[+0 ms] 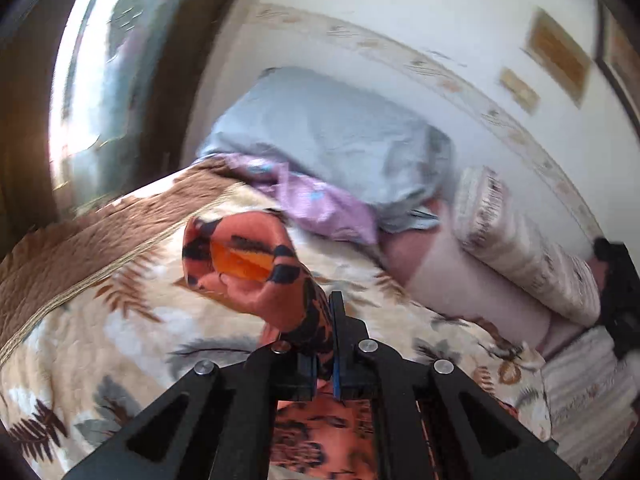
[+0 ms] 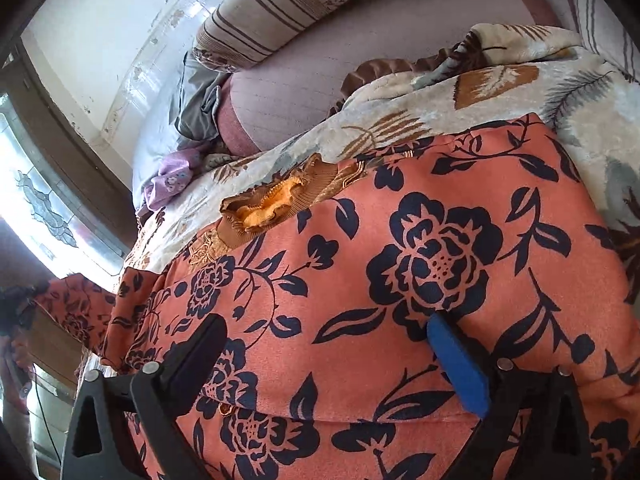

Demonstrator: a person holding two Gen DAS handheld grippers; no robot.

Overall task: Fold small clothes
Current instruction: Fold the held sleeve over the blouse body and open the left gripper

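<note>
Left gripper (image 1: pixel 326 320): pinching sleeve of orange floral garment (image 1: pixel 244 264), cuff rising ahead of fingers. Right gripper (image 2: pixel 324 344): gaping wide, empty, hovering over garment body spread beneath. Risk: sleeve slipping from thin pinch, fold skewing, blanket (image 1: pixel 120 320) snagging.

My left wrist view looks along its jaws, low across the bed (image 1: pixel 100 300) toward the wall. My right wrist view sits very near the orange floral garment (image 2: pixel 400 260). Both share it and the purple cloth (image 1: pixel 320 204), upper centre left.
</note>
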